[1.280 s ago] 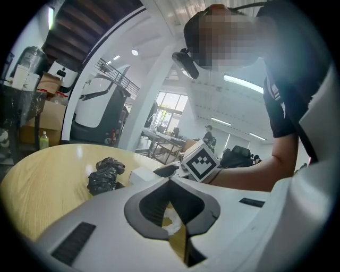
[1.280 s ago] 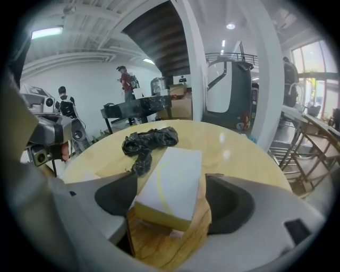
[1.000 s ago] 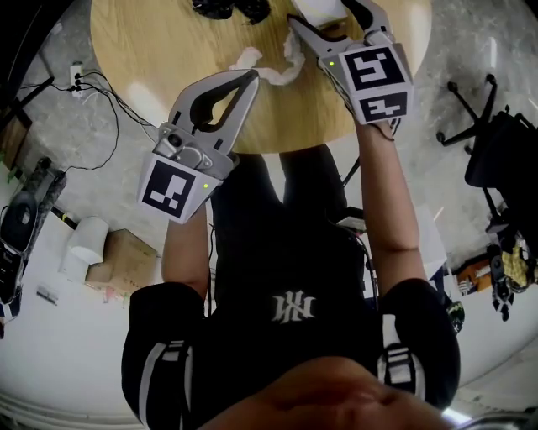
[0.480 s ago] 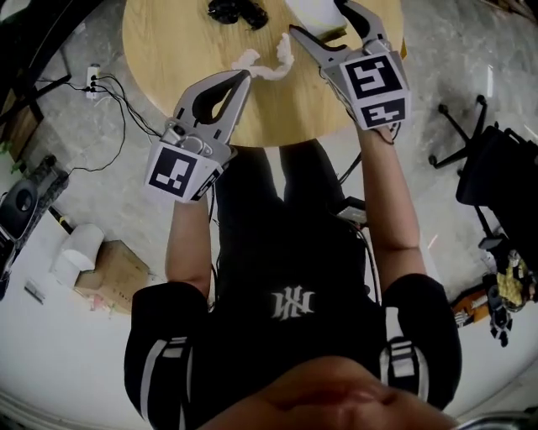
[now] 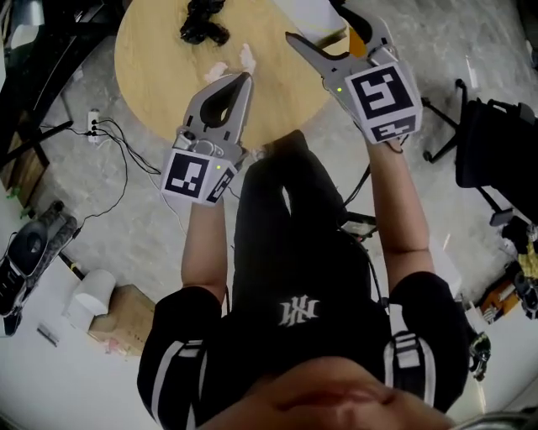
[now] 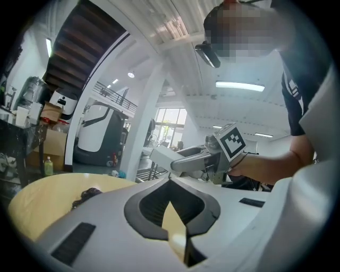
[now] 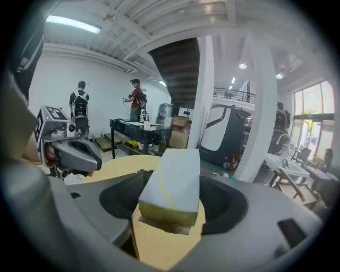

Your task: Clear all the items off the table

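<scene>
You are gripping the white, yellow-edged box (image 7: pixel 172 183) between the right gripper's (image 5: pixel 319 22) fingers, holding it over the bench's (image 5: pixel 160 76) right rim, probably to carry it off. Your left gripper's (image 5: pixel 244 80) fingers are sitting closed and empty over the bench's near edge. A black bundle (image 5: pixel 202 21) and white scraps (image 5: pixel 246 57) are lying on the bench, waiting to be cleared.

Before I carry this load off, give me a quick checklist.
1. Box between the right gripper jaws: ok, looks gripped.
2. Left gripper free: ok, shut and empty.
3. Table cleared: not ok, black item and tissue lie on it.
4. Left gripper clear of tissue: ok, apart.
5. Drop-off spot for the box: cannot tell, none in view.
</scene>
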`<control>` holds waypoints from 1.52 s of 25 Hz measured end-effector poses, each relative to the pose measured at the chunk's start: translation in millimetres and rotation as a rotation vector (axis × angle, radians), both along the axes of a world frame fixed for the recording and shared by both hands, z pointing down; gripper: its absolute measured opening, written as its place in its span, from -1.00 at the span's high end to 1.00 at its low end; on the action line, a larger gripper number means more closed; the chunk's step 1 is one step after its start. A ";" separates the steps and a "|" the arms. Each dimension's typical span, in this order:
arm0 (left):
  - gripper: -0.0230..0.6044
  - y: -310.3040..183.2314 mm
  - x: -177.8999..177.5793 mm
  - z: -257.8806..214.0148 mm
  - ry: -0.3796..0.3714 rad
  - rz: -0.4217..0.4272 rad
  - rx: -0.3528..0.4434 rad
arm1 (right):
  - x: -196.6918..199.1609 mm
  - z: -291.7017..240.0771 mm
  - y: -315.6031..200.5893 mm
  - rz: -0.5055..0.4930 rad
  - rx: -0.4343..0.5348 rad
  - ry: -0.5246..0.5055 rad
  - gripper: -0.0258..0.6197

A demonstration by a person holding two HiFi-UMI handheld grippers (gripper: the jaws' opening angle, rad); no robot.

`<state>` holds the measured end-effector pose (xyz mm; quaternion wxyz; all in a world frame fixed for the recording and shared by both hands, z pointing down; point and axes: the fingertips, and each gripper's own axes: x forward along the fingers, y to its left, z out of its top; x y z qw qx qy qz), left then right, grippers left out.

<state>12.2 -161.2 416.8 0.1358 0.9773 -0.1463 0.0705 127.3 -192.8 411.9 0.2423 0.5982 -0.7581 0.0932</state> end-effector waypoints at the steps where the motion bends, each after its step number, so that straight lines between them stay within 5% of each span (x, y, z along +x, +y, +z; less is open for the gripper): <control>1: 0.89 8.6 6.5 0.1 0.005 0.006 -0.007 | 9.8 -1.1 9.7 0.011 0.002 0.005 -0.12; 9: 0.89 84.5 124.8 14.3 -0.008 0.047 -0.014 | 132.0 38.7 70.5 0.048 -0.025 -0.025 -0.12; 14: 0.89 129.2 218.4 66.6 -0.012 0.025 -0.003 | 211.0 122.1 87.0 -0.022 -0.059 -0.055 -0.12; 19: 0.89 173.7 274.9 136.9 -0.048 0.038 0.031 | 256.0 216.2 110.8 -0.045 -0.139 -0.119 -0.12; 25: 0.89 184.9 293.2 231.5 -0.096 0.014 -0.060 | 267.3 314.9 139.8 -0.031 -0.167 -0.156 -0.12; 38: 0.89 163.1 302.5 399.1 -0.159 0.040 -0.031 | 250.1 517.0 150.8 -0.036 -0.243 -0.181 -0.12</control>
